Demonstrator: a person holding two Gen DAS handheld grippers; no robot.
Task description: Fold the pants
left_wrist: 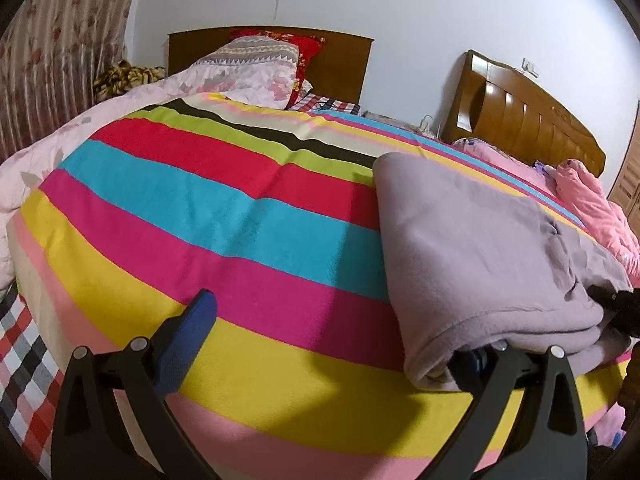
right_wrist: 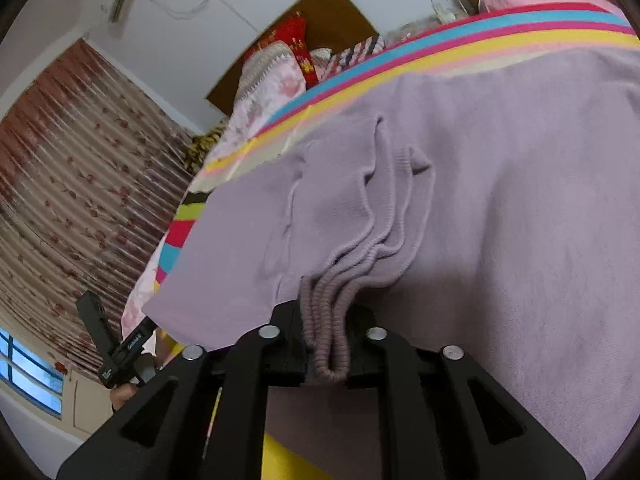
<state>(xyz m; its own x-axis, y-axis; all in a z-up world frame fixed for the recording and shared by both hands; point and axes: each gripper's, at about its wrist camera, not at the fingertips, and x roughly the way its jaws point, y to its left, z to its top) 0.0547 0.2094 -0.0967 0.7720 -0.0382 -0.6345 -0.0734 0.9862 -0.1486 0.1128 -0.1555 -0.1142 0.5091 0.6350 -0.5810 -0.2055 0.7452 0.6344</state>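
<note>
Pants [right_wrist: 460,184]: soft, light, limp fleece; hold at ribbed band, 6 o'clock
Right gripper [right_wrist: 326,344]: nearly closed, clamping band
Left gripper [left_wrist: 336,344]: wide apart, pinching nothing, one finger under pants edge

White walls [left_wrist: 440,12], 2 wooden headboards [left_wrist: 532,120], curtain [left_wrist: 52,60].

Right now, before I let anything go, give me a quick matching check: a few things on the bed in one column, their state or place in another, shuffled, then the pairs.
Things:
1. right gripper
2. left gripper
3. pants
4. red pillow

States or places:
A. against the dark headboard
B. jaws wide apart, one finger under the pants' edge
C. folded in a stack on the striped sheet
D. shut on the bunched ribbed cuffs

Pairs: 1-D, 2-B, 3-C, 4-A
</note>
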